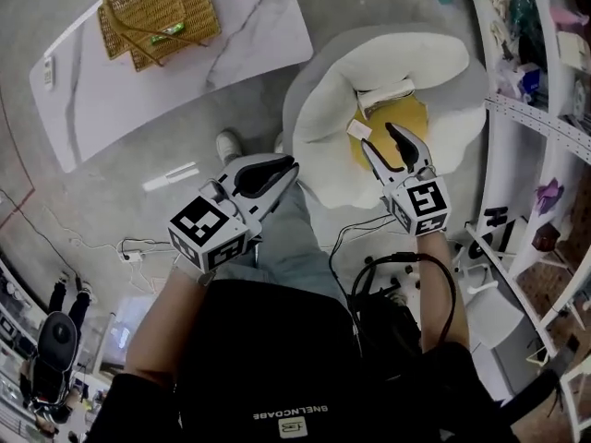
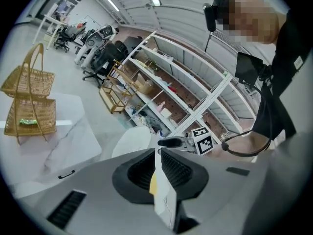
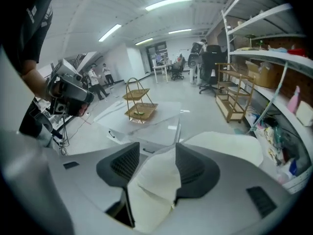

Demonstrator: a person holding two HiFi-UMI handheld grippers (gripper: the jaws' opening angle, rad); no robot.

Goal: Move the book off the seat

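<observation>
Left gripper (image 1: 290,167), nearest: fingers almost together, nothing between them. Right gripper (image 1: 379,138): fingers apart and empty above the yellow seat pad (image 1: 408,114) of the white chair (image 1: 323,118). I take the white block at the pad's far edge for the book (image 1: 386,93); I would close squarely on its near edge. Beyond: grey floor (image 1: 111,187), tabletop (image 1: 249,26) with wicker basket (image 1: 157,12), shelves (image 1: 545,118)

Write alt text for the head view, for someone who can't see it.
Seen from above, a person's right gripper, jaws open, hangs over a white petal-shaped seat with a white book on its yellow centre. The left gripper, jaws together, is beside the seat; a wicker basket sits on a white table.
</observation>
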